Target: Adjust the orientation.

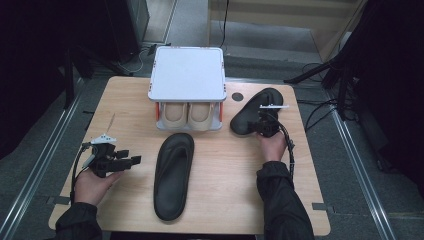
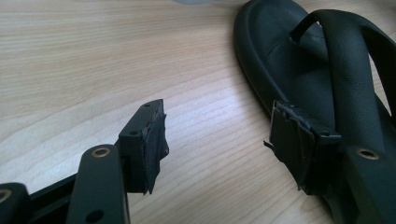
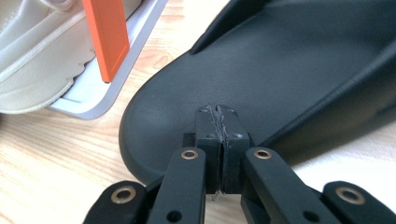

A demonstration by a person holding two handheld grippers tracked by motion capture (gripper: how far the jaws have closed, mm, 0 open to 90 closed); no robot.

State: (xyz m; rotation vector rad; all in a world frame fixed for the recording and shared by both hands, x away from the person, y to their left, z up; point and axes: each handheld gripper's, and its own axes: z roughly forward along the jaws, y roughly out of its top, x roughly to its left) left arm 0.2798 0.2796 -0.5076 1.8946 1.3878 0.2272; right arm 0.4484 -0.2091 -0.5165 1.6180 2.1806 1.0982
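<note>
Two black sandals lie on the wooden table (image 1: 225, 165). One sandal (image 1: 173, 175) (image 2: 322, 70) rests lengthwise in the middle. My left gripper (image 1: 131, 156) (image 2: 217, 116) is held low to its left, pointing at it, open with bare wood between the pads. The other sandal (image 1: 250, 112) (image 3: 280, 60) lies at the back right beside the rack. My right gripper (image 1: 259, 122) (image 3: 218, 114) is at this sandal's near end, shut, its pads pressed together with nothing visible between them.
A white-topped shoe rack (image 1: 187, 72) with orange posts (image 3: 109, 37) stands at the back centre, holding a beige pair of shoes (image 1: 187, 114) (image 3: 32, 56) underneath. A small round hole (image 1: 237, 96) sits in the tabletop right of the rack. Dark floor and cables surround the table.
</note>
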